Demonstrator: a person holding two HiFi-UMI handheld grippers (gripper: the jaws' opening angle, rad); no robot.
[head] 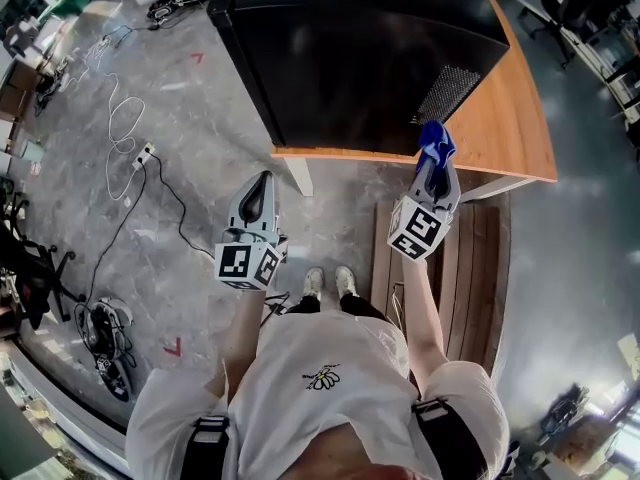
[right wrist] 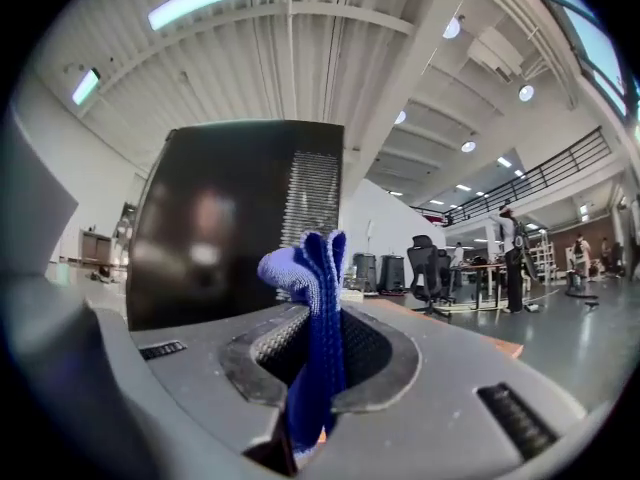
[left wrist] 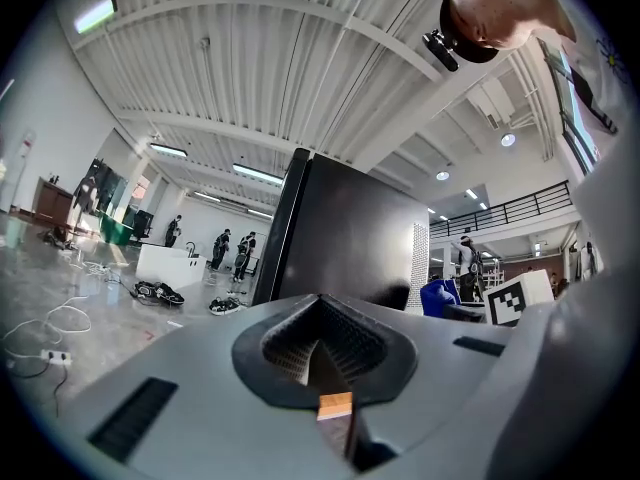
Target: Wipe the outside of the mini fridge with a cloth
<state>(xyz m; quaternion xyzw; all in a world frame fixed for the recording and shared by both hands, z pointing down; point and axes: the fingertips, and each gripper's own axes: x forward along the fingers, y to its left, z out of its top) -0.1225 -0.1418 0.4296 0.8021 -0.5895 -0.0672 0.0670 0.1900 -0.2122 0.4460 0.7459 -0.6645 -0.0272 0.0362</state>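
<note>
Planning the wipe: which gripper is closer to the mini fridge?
Right. The right gripper, shut on the blue cloth, is beside the mini fridge, at its vented side; the left gripper hangs back over the floor.

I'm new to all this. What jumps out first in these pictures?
A black mini fridge sits on a wooden table at the top of the head view. Just before its vented side, the right tool pinches a bright blue cloth. The left tool is shut and empty.

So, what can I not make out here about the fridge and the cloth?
The mini fridge: far end cut off by the head view's top edge.
The cloth: bunched in the right claw, full size hidden.
Whether cloth touches fridge: they overlap in the head view.
</note>
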